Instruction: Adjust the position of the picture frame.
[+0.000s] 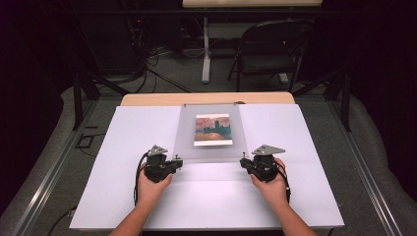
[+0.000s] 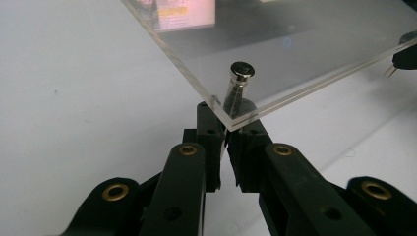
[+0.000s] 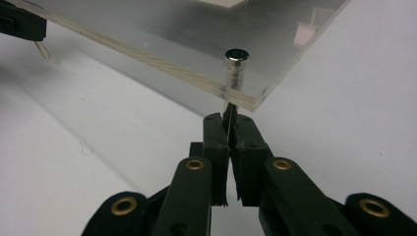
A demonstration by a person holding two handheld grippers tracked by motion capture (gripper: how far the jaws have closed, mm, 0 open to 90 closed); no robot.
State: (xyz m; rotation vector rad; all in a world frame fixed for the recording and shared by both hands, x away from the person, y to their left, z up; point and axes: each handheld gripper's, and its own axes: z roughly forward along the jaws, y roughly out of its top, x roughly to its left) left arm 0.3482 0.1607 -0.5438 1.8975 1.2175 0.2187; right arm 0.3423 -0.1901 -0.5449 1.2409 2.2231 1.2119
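Looking down in the high view, a clear acrylic frame [image 1: 211, 132] with a picture [image 1: 213, 129] lies at the table [image 1: 123, 147] centre, toward its far edge; the left gripper [image 1: 178, 162] and right gripper [image 1: 244, 163] meet its near corners. Left gripper view: jaws closed on a metal standoff [image 2: 237, 83] under the corner. Right gripper view: jaws closed on the other standoff [image 3: 235, 69].

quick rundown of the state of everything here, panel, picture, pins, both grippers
acrylic panel: near edge lifted off the table, held at both near corners
picture: flat inside the panel, face up
left corner pin: seated through the panel
right corner pin: seated
left gripper: shut on the corner
right gripper: shut likewise
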